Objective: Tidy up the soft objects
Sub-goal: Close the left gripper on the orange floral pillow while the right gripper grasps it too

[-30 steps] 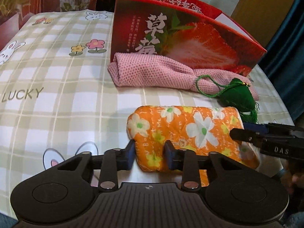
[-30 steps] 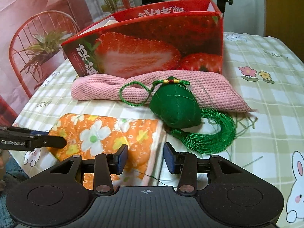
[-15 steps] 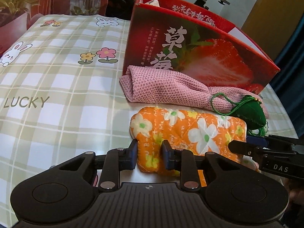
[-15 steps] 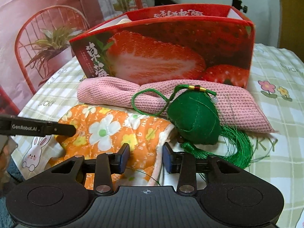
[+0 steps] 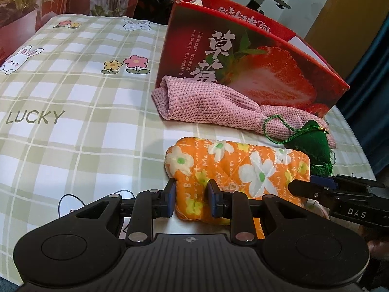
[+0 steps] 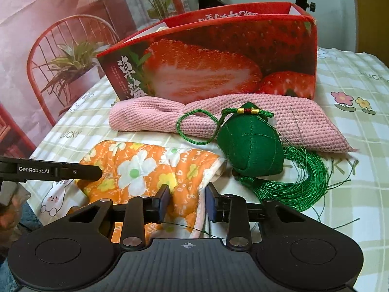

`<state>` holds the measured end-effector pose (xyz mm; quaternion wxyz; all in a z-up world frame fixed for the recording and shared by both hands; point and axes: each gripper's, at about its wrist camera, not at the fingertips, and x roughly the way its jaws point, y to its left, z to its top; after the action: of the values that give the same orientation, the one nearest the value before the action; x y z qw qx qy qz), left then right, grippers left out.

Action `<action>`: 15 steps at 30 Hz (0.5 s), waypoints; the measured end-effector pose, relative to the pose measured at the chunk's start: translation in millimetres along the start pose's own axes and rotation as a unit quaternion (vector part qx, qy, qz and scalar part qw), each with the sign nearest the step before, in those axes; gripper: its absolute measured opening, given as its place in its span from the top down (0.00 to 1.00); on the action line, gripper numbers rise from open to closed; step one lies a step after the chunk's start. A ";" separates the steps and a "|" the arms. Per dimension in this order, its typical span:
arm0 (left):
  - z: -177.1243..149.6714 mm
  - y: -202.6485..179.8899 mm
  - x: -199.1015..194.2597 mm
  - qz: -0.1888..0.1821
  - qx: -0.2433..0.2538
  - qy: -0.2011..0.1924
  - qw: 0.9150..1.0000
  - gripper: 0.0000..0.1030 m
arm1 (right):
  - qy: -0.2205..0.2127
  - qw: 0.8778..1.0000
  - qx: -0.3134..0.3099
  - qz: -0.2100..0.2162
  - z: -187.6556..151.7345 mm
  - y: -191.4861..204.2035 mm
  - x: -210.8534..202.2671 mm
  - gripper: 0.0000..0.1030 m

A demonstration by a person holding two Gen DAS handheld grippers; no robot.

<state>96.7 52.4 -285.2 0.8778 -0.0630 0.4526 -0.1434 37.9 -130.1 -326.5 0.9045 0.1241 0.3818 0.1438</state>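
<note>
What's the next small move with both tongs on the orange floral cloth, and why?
Probably lift both ends together, then carry toward the strawberry box. The left tongs pinch one end of the orange floral cloth, the right tongs the other end, near the green sachet. Its tassel threads lie close to the right tongs, so rise straight to avoid snagging them.

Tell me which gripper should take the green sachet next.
Right, probably. The green sachet lies just ahead of the right gripper; from the left gripper it sits far across the orange cloth both grippers hold.
</note>
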 end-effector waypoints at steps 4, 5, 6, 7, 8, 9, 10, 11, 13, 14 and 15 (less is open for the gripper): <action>0.0 -0.2 0.1 -0.002 -0.002 -0.001 1.000 0.73 | -0.001 1.000 -0.006 -0.006 0.0 2.1 0.5 0.71; -0.2 -0.2 -0.2 -0.002 -0.003 -0.001 1.000 0.73 | -0.002 1.000 -0.008 -0.007 -0.1 2.3 0.6 0.71; -0.4 -0.2 -0.2 -0.003 -0.003 -0.001 1.000 0.73 | -0.002 1.000 -0.009 -0.007 -0.3 2.4 0.5 0.71; -0.5 -0.2 -0.2 -0.003 -0.003 -0.002 1.000 0.73 | -0.002 1.000 -0.009 -0.008 -0.3 2.6 0.4 0.72; -0.5 -0.2 -0.2 -0.003 -0.003 -0.002 1.000 0.73 | -0.003 1.000 -0.007 -0.009 -0.3 2.3 0.4 0.73; -0.4 -0.1 -0.1 -0.003 -0.004 -0.002 1.000 0.73 | -0.003 1.000 -0.006 -0.009 -0.1 2.0 0.6 0.73; -0.6 0.0 0.0 -0.003 -0.004 -0.002 1.000 0.73 | -0.004 1.000 -0.004 -0.009 0.0 1.6 0.8 0.73; -0.5 0.0 -0.3 -0.002 -0.003 -0.002 1.000 0.73 | -0.004 1.000 -0.003 -0.009 -0.2 1.2 0.7 0.73; -0.5 0.0 -0.3 -0.001 -0.001 -0.003 1.000 0.74 | -0.006 1.000 0.001 -0.006 -0.4 -0.7 0.4 0.77; -0.5 -0.2 -0.7 -0.001 -0.001 -0.003 1.000 0.75 | -0.007 1.000 0.006 -0.001 -0.3 -2.0 -0.1 0.81; -0.7 -0.3 -1.4 -0.001 -0.002 -0.004 1.000 0.77 | -0.010 1.000 0.007 0.003 -0.1 -2.5 -1.1 0.82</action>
<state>95.3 52.6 -284.5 0.8795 -0.0657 0.4492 -0.1429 37.5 -132.8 -326.7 0.9071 0.1330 0.3732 0.1421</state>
